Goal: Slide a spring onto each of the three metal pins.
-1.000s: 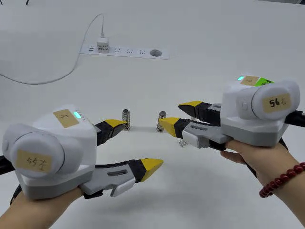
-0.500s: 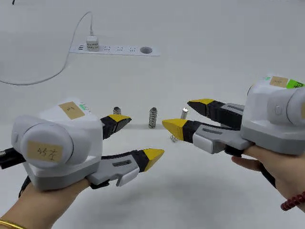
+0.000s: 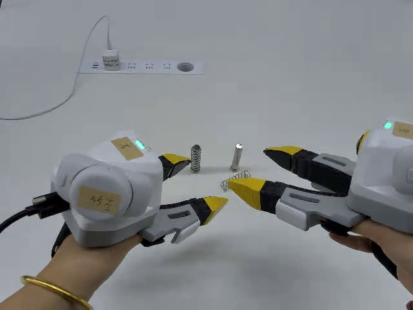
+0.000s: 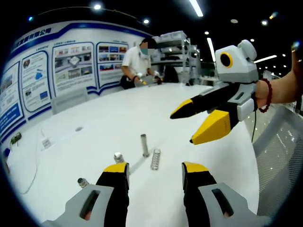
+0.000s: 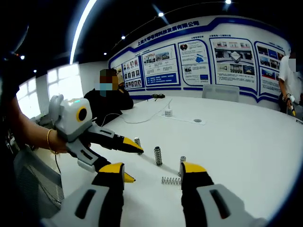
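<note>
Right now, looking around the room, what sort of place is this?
Probably a company lab or showroom hall: a long white table, blue-framed information boards along the wall, and stocked shelves at the back.

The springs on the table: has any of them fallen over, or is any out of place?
Yes. A loose spring lies on its side on the table, close beside the bare metal pin. The upright spring nearby looks in order.
</note>
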Action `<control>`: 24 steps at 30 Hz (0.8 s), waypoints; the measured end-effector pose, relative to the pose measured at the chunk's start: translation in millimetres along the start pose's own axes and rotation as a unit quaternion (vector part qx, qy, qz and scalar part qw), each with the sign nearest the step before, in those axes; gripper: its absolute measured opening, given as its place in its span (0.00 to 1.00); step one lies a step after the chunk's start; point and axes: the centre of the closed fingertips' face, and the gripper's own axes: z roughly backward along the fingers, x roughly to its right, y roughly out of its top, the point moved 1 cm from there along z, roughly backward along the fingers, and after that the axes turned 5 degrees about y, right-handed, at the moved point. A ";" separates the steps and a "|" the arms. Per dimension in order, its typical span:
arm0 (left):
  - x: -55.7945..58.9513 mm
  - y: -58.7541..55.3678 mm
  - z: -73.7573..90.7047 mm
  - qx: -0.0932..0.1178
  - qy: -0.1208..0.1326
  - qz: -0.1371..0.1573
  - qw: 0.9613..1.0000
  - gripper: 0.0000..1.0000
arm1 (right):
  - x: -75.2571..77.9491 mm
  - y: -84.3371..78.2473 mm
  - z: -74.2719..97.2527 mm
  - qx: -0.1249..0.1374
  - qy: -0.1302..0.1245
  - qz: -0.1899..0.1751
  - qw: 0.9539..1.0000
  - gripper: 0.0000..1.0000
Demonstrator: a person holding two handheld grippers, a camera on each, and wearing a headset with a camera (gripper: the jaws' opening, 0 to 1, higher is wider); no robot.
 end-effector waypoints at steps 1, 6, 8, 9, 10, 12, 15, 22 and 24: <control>0.6 -0.7 -3.9 -0.002 -0.003 -0.002 1.000 0.45 | 0.4 -0.9 1.8 0.000 -0.001 0.001 1.000 0.50; 1.6 -4.6 -19.2 -0.011 -0.009 -0.009 1.000 0.40 | -0.1 -3.6 6.8 0.002 -0.002 -0.002 1.000 0.51; 1.5 -6.5 -23.7 -0.014 -0.011 -0.013 1.000 0.38 | -0.2 -5.0 8.2 0.000 -0.002 0.002 1.000 0.51; 1.2 -8.0 -27.1 -0.017 -0.012 -0.013 1.000 0.38 | 0.4 -6.5 9.2 -0.004 -0.004 0.005 1.000 0.52; 1.3 -9.0 -29.0 -0.019 -0.014 -0.012 1.000 0.37 | 0.4 -7.3 9.8 -0.005 -0.004 0.006 1.000 0.52; 0.9 -12.0 -34.4 -0.024 -0.016 -0.008 1.000 0.36 | 0.5 -9.4 11.5 -0.007 -0.005 0.007 1.000 0.53; 0.9 -15.7 -40.0 -0.029 -0.019 -0.005 0.999 0.34 | 1.3 -12.4 13.7 -0.011 -0.007 0.008 1.000 0.53; -0.1 -27.4 -50.8 -0.042 -0.023 0.013 0.999 0.30 | 4.4 -17.9 17.8 -0.016 -0.016 0.005 1.000 0.54; 0.4 -29.5 -53.8 -0.045 -0.023 0.014 0.999 0.29 | 5.8 -19.7 19.1 -0.015 -0.020 -0.001 1.000 0.54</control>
